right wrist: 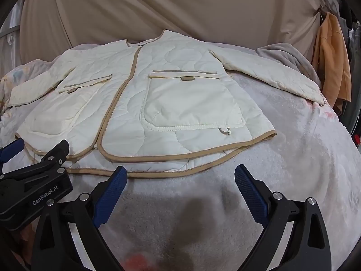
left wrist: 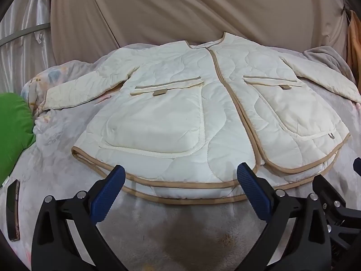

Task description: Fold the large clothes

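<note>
Both claws hang with their jaws spread wide and nothing between them, tilted downward over the near edge of a bed; the left gripper (left wrist: pixel 180 180) shows two blue ribbed pads on black arms, its tips just short of the jacket hem, and the right gripper (right wrist: pixel 180 180) stands just beside it, its own blue pads poised over bare blanket in front of the hem; a cream quilted jacket (left wrist: pixel 187 103) lies flat and face up on a pale grey fleece blanket (right wrist: pixel 304 158), collar at the far side, hem toward the grippers, zipped or closed down the middle along a tan trim line; both sleeves are stretched out sideways, one to each side; two large patch pockets sit on the front panels, each with a tan-edged flap; the tan-bound hem curves along the near edge, with the back layer peeking out below the front; a green cushion (left wrist: pixel 13 135) rests at the left edge of the bed, and a phone (left wrist: pixel 13 210) lies on the blanket below it; beige draped fabric (left wrist: pixel 180 11) fills the background; an orange garment (right wrist: pixel 334 61) hangs at the far right
</note>
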`<action>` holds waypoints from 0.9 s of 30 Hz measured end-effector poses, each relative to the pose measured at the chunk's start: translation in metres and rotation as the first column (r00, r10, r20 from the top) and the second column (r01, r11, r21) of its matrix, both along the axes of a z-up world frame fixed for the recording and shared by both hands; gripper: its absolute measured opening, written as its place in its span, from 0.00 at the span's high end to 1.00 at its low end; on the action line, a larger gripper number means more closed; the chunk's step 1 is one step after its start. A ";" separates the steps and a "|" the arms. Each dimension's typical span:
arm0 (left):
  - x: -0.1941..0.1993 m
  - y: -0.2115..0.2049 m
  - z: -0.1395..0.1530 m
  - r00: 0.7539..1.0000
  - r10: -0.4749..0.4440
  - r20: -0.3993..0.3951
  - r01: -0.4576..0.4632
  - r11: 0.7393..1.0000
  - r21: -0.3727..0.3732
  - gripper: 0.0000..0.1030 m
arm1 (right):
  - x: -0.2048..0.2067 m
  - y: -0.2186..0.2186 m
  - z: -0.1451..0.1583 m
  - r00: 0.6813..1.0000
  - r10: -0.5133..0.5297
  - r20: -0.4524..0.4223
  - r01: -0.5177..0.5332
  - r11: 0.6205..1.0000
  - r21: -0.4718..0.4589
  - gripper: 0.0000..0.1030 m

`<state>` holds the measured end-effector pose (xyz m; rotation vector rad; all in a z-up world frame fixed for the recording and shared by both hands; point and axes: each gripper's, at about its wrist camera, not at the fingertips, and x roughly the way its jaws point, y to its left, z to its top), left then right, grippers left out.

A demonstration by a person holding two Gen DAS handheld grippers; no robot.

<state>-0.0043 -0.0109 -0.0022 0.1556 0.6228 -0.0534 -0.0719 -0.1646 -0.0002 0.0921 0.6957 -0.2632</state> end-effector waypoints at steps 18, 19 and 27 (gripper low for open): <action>-0.001 -0.001 -0.001 1.000 -0.003 0.000 0.003 1.000 0.000 0.06 | 0.000 0.000 0.001 1.000 0.005 0.002 -0.005 1.000 0.001 0.08; -0.001 -0.001 -0.001 1.000 -0.004 0.000 0.004 1.000 0.000 0.06 | 0.000 0.000 0.001 1.000 0.005 0.001 -0.005 1.000 0.001 0.08; -0.001 0.000 -0.001 1.000 -0.004 0.001 0.004 1.000 0.000 0.06 | 0.000 0.000 0.001 1.000 0.005 0.002 -0.005 1.000 0.001 0.08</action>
